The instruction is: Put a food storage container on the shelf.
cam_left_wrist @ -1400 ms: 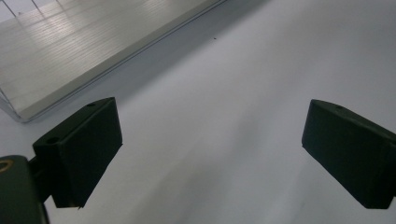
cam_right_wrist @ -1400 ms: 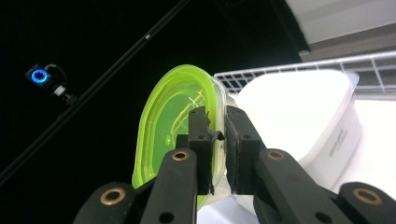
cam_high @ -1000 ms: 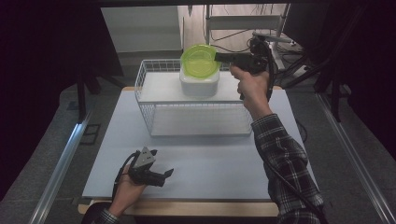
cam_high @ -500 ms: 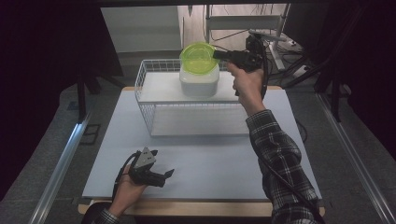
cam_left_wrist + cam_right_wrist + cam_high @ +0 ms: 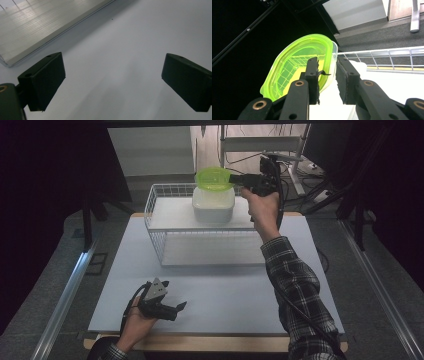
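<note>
My right tool [image 5: 239, 179] had carried the green lid [image 5: 213, 178], pinched at its rim, tilted just above the tub [image 5: 213, 206] in the basket [image 5: 155, 222], seating it remained, I judged, while my left tool [image 5: 176, 308] rested open on the counter [image 5: 240, 295].

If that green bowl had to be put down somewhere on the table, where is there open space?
The widest bare patch is the white tabletop between the wire basket and the near edge, right of the resting left gripper. The basket's front half looks free too. Its back is crowded: a white container sits there, under the green bowl.
</note>
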`<move>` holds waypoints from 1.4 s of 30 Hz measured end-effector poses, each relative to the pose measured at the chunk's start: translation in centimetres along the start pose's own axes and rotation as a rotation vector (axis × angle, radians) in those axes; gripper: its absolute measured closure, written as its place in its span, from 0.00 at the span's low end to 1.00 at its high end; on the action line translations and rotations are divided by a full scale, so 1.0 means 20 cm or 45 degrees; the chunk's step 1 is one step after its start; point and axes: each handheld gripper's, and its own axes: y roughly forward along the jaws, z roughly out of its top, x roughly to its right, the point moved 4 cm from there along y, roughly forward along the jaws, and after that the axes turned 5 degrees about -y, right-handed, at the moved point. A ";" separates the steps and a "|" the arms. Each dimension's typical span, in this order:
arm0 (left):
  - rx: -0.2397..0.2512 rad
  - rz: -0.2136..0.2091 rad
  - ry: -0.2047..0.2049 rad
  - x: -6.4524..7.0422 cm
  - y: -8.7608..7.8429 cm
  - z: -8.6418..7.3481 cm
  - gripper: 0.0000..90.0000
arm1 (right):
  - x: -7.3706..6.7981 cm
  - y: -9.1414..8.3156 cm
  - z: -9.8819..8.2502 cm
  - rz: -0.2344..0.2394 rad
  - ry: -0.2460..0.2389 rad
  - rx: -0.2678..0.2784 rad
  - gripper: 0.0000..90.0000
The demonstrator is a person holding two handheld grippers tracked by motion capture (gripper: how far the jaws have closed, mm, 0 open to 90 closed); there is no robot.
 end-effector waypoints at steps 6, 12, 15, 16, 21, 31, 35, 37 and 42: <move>-0.004 -0.001 0.007 0.00 0.00 0.00 0.05 | 0.00 0.00 0.00 0.012 0.004 0.012 0.74; 0.000 -0.001 0.002 0.00 0.00 0.00 0.05 | 0.00 -0.01 0.01 0.042 0.008 0.027 0.65; 0.001 -0.001 0.001 0.00 0.00 0.00 0.05 | 0.01 -0.02 0.01 0.070 -0.011 0.031 0.57; 0.001 -0.001 0.001 0.00 0.00 0.00 0.05 | 0.01 -0.03 0.01 0.079 -0.024 0.034 0.54; -0.001 0.000 0.006 0.00 0.00 0.00 0.05 | 0.03 -0.06 0.00 0.097 -0.090 0.045 0.46; -0.004 -0.001 0.003 0.00 0.01 0.00 0.05 | 0.09 -0.10 -0.06 0.106 -0.165 0.028 0.36; -0.005 -0.001 0.004 0.00 0.01 0.00 0.05 | 0.11 -0.11 -0.09 0.103 -0.190 0.015 0.33; -0.005 -0.002 0.003 0.00 0.01 0.00 0.05 | 0.11 -0.12 -0.10 0.101 -0.205 0.010 0.31; -0.006 -0.003 0.000 0.00 0.01 0.00 0.05 | 0.10 -0.14 -0.13 0.100 -0.234 -0.012 0.28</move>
